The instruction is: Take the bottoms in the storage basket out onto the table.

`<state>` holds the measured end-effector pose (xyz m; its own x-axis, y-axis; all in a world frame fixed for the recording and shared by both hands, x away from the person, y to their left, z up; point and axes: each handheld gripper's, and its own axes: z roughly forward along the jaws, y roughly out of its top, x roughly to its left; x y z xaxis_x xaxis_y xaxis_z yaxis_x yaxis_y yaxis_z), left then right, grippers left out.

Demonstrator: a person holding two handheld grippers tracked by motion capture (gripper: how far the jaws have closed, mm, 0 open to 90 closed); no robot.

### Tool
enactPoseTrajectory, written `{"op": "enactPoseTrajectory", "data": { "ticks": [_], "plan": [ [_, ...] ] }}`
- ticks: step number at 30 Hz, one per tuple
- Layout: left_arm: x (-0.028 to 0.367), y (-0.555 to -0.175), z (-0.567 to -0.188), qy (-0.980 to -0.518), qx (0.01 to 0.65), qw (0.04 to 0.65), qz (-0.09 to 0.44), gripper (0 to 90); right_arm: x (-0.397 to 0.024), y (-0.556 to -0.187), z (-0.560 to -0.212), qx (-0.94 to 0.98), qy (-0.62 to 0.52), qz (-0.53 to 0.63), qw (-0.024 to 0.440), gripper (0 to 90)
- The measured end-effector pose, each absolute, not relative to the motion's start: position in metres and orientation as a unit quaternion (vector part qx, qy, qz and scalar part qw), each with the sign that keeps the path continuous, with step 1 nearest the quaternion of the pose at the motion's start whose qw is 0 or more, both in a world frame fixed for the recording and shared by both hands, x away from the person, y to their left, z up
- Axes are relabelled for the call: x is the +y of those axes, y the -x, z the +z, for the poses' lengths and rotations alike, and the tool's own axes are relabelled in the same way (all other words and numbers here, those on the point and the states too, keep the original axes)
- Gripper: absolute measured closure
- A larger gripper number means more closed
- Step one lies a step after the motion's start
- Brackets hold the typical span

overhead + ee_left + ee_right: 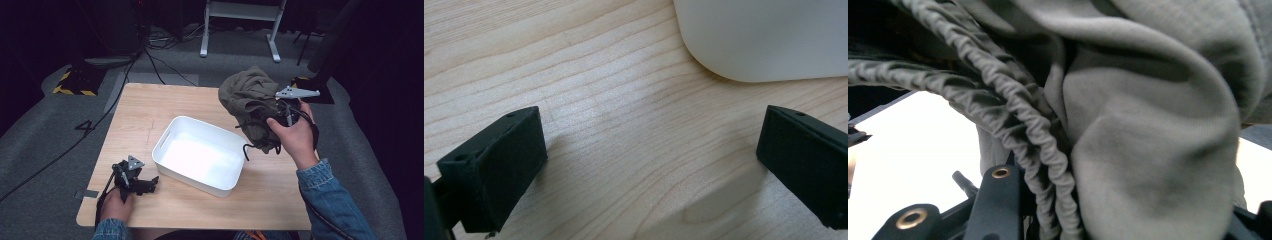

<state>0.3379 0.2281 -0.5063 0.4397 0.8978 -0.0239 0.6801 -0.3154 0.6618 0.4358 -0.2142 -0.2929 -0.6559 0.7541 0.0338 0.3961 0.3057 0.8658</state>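
While the left gripper (pixel 146 184) rests low on the wooden table (pixel 135 115) near its front left corner, its jaws stand wide apart with nothing but bare wood grain between them; in the left gripper view a rounded corner of the white bin (pixel 769 40) sits just beyond the jaw tips, not touching.

Centre of table: white bin (pixel 200 152), open top, interior looks empty as far as the high view shows. Nothing deposited yet.

Right side: right gripper (pixel 270 112) is held up off the table, jaws pinched hard on the olive-green garment (pixel 247 102). The right gripper view shows bunched fabric (pixel 1148 150) and a gathered elastic hem pressed down between the jaws. Garment hangs as a loose bundle, a dark drawstring dangling toward the bin's right rim.

Judgement on progress: pick-up looks done, garment is clear of the tabletop. Placement remains. The bundle sits above and to the right of the bin, near its far right corner, not yet over the opening. What is left appears to be carrying it leftward over the bin, lowering and releasing.
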Motion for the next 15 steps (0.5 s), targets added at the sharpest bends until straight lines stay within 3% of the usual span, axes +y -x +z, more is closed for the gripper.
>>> {"op": "enactPoseTrajectory", "data": {
  "ticks": [15],
  "plan": [
    [0.228,-0.338,-0.506,-0.791,0.499,0.306,0.178,0.0,-0.269,-0.451,-0.303,0.761,-0.432,0.434,0.215,60.9]
  ]
}}
